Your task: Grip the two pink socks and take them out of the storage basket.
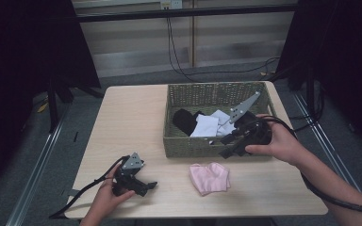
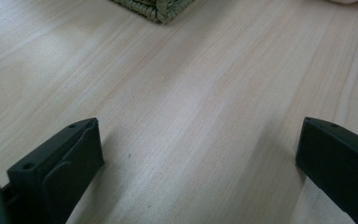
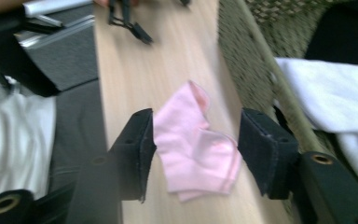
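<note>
1 basket (image 1: 188, 146), 1 pink sock (image 1: 209, 178), 2 tongs.

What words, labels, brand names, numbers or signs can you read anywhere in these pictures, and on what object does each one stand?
None can be read. The green woven basket, the pink folded cloth, the white cloths, the black cloth, the light wooden table and both black grippers, left and right, carry no visible text.
</note>
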{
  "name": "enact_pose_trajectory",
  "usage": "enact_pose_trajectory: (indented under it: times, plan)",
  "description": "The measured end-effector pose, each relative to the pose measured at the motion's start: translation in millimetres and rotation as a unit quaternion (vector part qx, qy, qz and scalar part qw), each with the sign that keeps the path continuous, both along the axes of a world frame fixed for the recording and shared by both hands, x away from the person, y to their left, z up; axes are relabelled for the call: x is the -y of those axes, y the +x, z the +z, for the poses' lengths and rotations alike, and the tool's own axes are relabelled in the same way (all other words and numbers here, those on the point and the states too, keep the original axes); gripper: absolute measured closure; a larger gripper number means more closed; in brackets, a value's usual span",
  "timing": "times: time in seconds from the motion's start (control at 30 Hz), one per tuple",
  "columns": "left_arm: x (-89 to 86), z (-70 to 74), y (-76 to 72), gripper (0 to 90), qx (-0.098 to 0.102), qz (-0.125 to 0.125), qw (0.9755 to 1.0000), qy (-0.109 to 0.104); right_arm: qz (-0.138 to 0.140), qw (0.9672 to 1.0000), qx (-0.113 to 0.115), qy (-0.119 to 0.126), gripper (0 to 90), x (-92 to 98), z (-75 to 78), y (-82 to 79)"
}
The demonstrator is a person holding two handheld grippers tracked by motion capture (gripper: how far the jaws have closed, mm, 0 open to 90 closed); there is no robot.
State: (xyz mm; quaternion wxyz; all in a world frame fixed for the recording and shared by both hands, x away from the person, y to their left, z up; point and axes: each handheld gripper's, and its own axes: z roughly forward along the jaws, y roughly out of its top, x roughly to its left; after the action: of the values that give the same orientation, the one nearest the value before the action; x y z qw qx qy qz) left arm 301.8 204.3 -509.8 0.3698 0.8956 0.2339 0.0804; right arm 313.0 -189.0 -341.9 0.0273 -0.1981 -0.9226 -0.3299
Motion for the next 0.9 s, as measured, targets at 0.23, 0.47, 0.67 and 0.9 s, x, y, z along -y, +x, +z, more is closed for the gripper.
enact_pose_trajectory:
  times: [0.23, 0.47, 0.67, 0.9]
  plan:
    - [0.0, 0.0, 0.0, 0.0, 0.000, 0.000, 1.0000, 0.000, -0.014, 0.9998, 0.009, 0.009, 39.4, 12.4, -15.7, -3.4]
    - [0.0, 0.0, 0.0, 0.0, 0.000, 0.000, 1.0000, 0.000, -0.016, 0.9998, 0.009, 0.006, 37.3, 19.8, -35.6, -7.4]
    - [0.0, 0.0, 0.0, 0.0, 0.000, 0.000, 1.0000, 0.000, -0.018, 0.9998, 0.005, 0.010, 35.9, 21.7, -53.9, -12.5]
    - [0.0, 0.0, 0.0, 0.0, 0.000, 0.000, 1.0000, 0.000, -0.032, 0.9990, -0.003, 0.029, 34.1, 22.8, -80.3, -17.7]
